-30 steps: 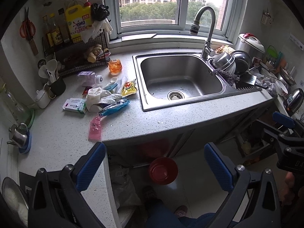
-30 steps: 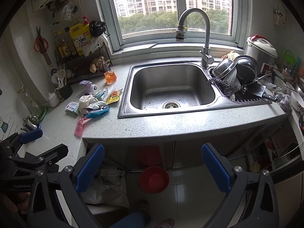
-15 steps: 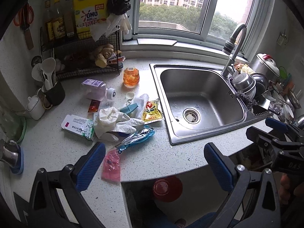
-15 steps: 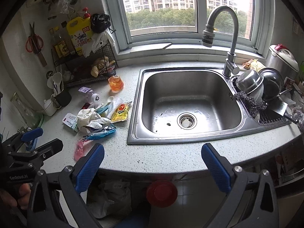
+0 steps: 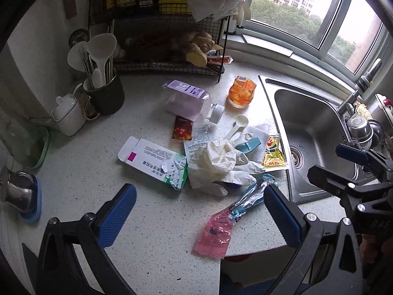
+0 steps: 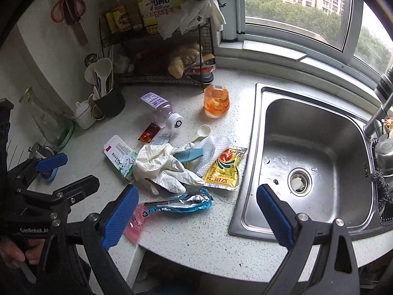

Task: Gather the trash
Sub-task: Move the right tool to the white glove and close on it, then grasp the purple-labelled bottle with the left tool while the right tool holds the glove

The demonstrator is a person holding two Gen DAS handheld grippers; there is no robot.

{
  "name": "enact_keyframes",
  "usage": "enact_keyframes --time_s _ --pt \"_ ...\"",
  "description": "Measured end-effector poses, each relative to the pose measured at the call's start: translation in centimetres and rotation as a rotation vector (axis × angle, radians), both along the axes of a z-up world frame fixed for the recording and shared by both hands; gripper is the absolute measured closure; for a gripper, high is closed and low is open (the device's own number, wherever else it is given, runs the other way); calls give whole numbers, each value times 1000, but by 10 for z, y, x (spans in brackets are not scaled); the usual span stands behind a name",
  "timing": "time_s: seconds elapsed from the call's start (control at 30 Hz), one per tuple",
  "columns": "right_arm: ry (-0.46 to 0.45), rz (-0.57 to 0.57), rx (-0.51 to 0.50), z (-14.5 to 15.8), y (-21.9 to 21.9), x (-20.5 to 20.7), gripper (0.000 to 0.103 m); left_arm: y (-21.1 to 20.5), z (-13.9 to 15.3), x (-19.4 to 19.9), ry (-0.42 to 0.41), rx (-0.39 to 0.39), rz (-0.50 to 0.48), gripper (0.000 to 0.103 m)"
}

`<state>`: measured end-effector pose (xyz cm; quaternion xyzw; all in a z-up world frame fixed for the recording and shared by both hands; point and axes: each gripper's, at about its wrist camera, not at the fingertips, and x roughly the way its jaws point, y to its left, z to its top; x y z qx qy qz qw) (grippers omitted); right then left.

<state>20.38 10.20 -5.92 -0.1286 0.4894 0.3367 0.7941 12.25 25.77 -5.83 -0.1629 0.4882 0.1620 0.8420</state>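
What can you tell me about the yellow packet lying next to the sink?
The flat yellow foil packet looks like shiny plastic with silvery sealed edges, a red swirl logo and red writing. It lies face up and looks unopened, though I cannot be sure. It rests on the speckled white countertop, just left of the steel sink. Its upper part overlaps a white paper towel.

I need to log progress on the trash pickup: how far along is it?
Nothing looks collected yet. Both the left gripper and right gripper hover open and empty over the counter. Still lying there: white gloves, yellow sachet, torn carton, blue wrapper, pink bag, tipped bottle. So the whole pile remains.
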Motion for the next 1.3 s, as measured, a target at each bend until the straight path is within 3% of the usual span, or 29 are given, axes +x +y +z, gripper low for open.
enact_keyframes --time_s 0.3,0.47,0.67,0.87,0.97,1.03,1.07,1.13,1.3 --pt "71 149 -64 -49 80 13 6 61 -50 -11 106 -27 127 0" --pt "54 233 -116 -70 109 12 8 79 -73 -16 153 -32 163 0" --pt "81 266 -165 -95 126 18 13 92 -95 -28 209 -32 195 0" --pt "60 284 -213 -109 136 19 21 100 -101 -34 205 -54 210 0" --pt "49 305 -229 -114 142 15 40 96 -98 -31 200 -52 199 0" --pt "39 310 -225 -113 138 14 63 91 -95 -27 196 -54 184 0" --pt "47 310 -220 -112 136 15 68 88 -93 -24 193 -55 173 0" --pt "100 298 -188 -110 126 20 89 80 -88 -18 186 -49 149 0" --pt "128 241 -141 -92 98 28 97 60 -72 -4 147 -40 91 0"
